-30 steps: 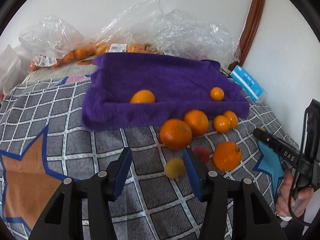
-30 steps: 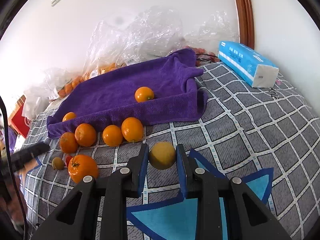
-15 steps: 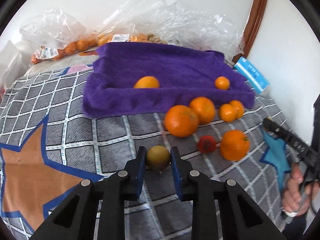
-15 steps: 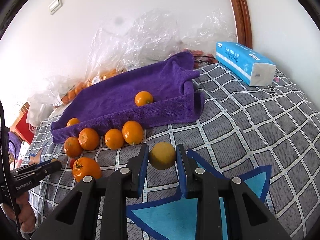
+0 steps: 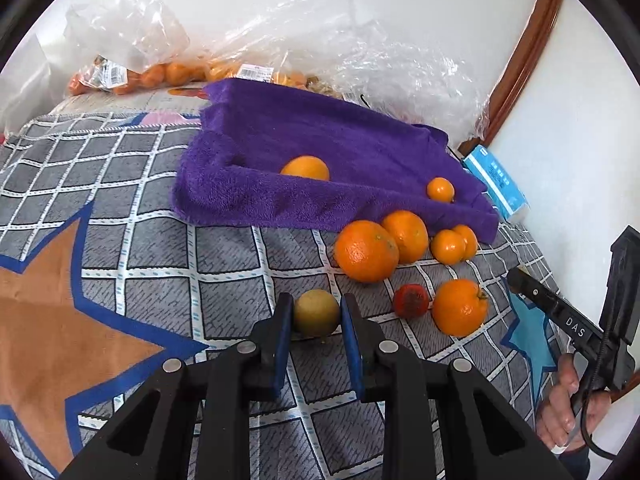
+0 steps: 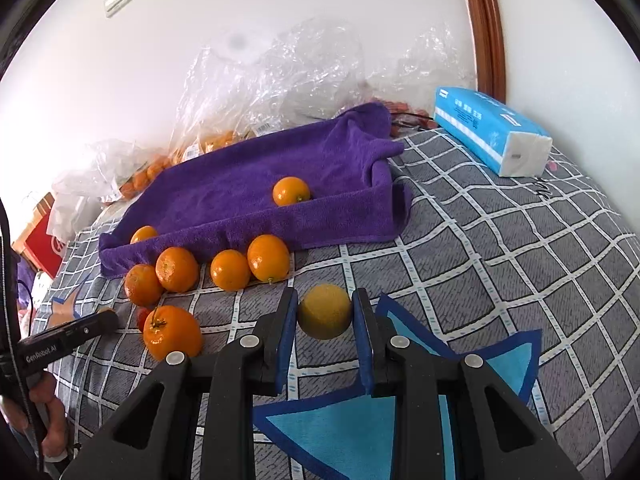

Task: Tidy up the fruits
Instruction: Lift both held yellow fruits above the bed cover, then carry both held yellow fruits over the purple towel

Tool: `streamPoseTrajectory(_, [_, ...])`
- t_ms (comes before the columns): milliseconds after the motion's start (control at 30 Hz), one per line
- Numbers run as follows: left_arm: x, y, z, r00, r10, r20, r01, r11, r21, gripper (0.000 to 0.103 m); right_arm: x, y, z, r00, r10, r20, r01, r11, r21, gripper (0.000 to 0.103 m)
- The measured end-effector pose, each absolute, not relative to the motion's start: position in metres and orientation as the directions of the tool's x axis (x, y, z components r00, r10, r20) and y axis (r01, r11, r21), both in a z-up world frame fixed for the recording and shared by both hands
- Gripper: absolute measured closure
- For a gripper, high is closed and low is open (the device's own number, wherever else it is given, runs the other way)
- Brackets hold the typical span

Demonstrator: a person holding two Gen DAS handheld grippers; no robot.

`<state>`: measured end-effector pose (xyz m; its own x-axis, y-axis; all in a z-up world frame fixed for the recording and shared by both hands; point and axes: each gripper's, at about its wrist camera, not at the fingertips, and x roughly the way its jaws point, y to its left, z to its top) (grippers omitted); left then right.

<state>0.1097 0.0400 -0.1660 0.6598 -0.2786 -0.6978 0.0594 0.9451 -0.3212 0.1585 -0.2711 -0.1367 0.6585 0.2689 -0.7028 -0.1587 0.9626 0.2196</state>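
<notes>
My left gripper (image 5: 316,314) is shut on a small yellow-green fruit (image 5: 316,312), just above the checked bedspread. My right gripper (image 6: 325,312) is shut on a yellow lemon-like fruit (image 6: 325,311), held over the bedspread. A purple towel-lined tray (image 5: 256,200) (image 6: 352,216) holds two oranges (image 5: 306,168) (image 6: 291,191). Several oranges (image 5: 366,251) (image 6: 268,258) lie in front of the tray, with a red strawberry (image 5: 411,300) and another orange (image 5: 460,307) (image 6: 172,333) nearer me.
Clear plastic bags (image 5: 360,52) with small oranges lie behind the tray against the wall. A blue tissue pack (image 6: 492,136) lies at the right by the wall. The other hand-held gripper shows at the edge of each view (image 5: 576,332) (image 6: 60,340).
My left gripper moved forward and closed on the small yellow-green fruit, then lifted slightly. My right gripper stayed shut on the yellow fruit, barely moving.
</notes>
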Motion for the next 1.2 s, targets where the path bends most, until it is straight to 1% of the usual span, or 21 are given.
streamPoseTrajectory(133, [0.105,0.037,-0.162,0.68,-0.254,-0.688,0.056,0.953,-0.296,0.08,0.161,-0.264,-0.139,0.642,0.268,-0.719,-0.181,0.964,0.197,0.075])
streamPoseTrajectory(267, [0.101,0.031,-0.158,0.687,-0.231,-0.689,0.082,0.967,-0.242,0.08,0.161,-0.261,-0.139,0.635,0.278,-0.721,-0.204,0.96,0.191,0.075])
streamPoseTrajectory(367, [0.094,0.03,-0.151,0.715,-0.223,-0.663,0.098,0.97,-0.222,0.08,0.159,-0.265,-0.138,0.644,0.282,-0.711,-0.198,0.959,0.201,0.075])
streamPoseTrajectory(500, [0.091,0.035,-0.148,0.733,-0.218,-0.645,0.091,0.97,-0.224,0.08,0.157,-0.27,-0.136,0.661,0.254,-0.706,-0.162,0.967,0.197,0.075])
streamPoseTrajectory(733, [0.089,0.045,-0.144,0.749,-0.219,-0.625,0.067,0.964,-0.257,0.08,0.144,-0.267,-0.13,0.659,0.287,-0.695,-0.199,0.958,0.207,0.075])
streamPoseTrajectory(933, [0.088,0.045,-0.142,0.759,-0.206,-0.618,0.056,0.966,-0.254,0.08,0.133,-0.259,-0.12,0.656,0.312,-0.687,-0.228,0.95,0.213,0.075])
streamPoseTrajectory(1200, [0.086,0.047,-0.141,0.765,-0.204,-0.61,0.047,0.964,-0.263,0.08,0.126,-0.263,-0.11,0.666,0.339,-0.664,-0.219,0.94,0.26,0.075])
